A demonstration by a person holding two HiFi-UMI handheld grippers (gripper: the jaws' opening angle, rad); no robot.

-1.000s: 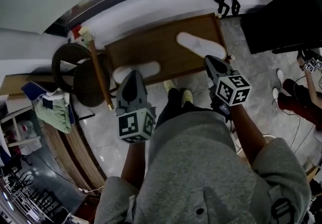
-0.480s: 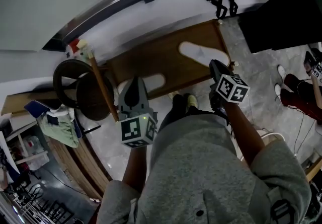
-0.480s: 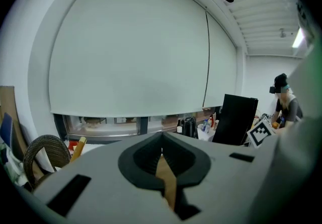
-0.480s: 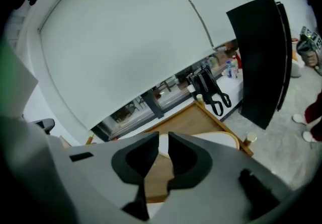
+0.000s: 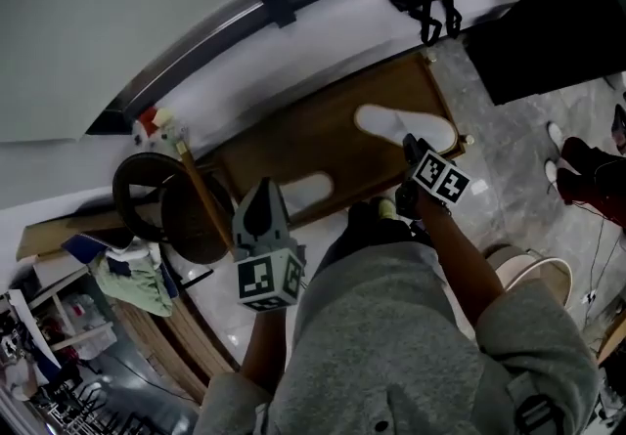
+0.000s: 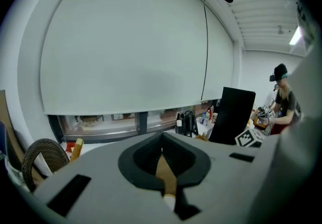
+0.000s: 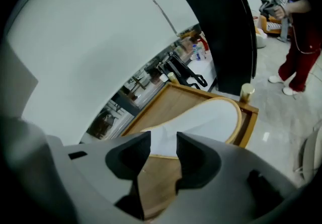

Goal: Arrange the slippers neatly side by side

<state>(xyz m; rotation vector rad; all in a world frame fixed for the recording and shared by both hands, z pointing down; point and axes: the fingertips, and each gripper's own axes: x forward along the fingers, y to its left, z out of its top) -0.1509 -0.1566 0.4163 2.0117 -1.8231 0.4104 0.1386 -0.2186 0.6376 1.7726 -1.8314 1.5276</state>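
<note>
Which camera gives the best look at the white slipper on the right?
The right gripper view: the slipper lies large and close, on the wooden tray. The head view shows it small, from above. The left gripper view does not show it.

Your left gripper point(image 6: 162, 138) has its jaws shut tight, tips touching, with nothing held in them. Past them you see a big white wall point(image 6: 126, 42), a black bag point(image 6: 187, 123) and a black board point(image 6: 232, 115).

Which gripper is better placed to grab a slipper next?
Right. The right gripper, jaws just opened and empty, sits low at the right-hand slipper; the left gripper is shut, higher above the other slipper.
</note>
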